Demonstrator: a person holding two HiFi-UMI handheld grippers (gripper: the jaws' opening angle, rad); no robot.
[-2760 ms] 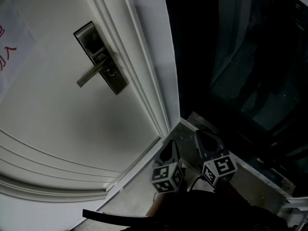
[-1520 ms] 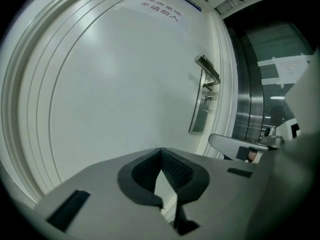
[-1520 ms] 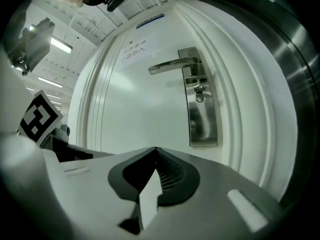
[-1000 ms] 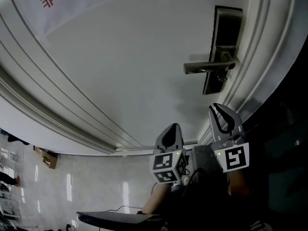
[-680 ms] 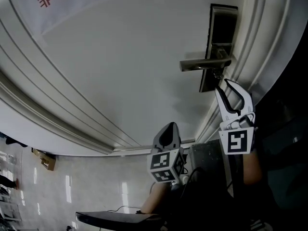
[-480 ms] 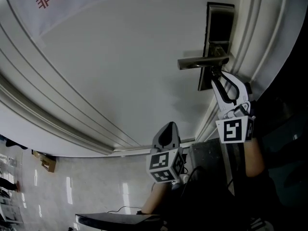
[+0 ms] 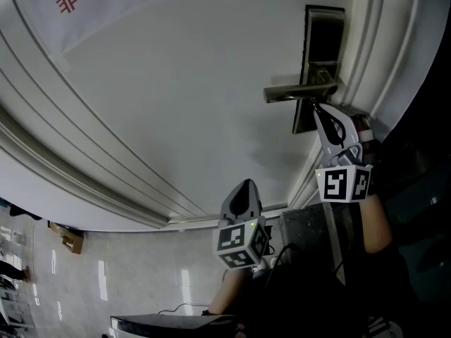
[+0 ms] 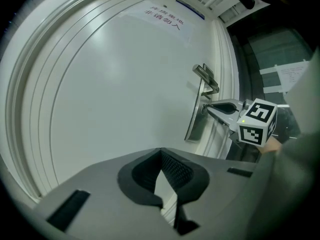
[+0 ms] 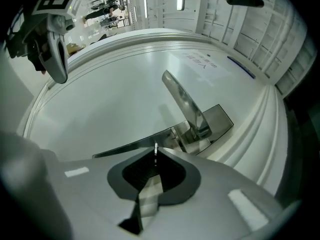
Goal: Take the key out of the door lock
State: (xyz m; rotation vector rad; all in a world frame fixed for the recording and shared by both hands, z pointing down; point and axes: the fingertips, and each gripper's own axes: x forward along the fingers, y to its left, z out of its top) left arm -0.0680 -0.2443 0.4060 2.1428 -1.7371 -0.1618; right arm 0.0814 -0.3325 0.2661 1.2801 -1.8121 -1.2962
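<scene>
Steel lock plate [image 7: 323,41] sits upper right in the head view. Under its lever handle [image 7: 299,91], the right gripper [image 7: 315,106] seems clamped on the thin key [image 9: 155,149], which is seated in the lock. Next comes a straight pull outward. The left gripper [image 7: 243,185], lower centre, is closed on nothing.

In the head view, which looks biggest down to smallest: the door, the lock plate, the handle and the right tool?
1. Door
2. Lock plate and right tool: they look about alike, and the tool is nearer the camera, so I won't rank them.
3. Handle
</scene>
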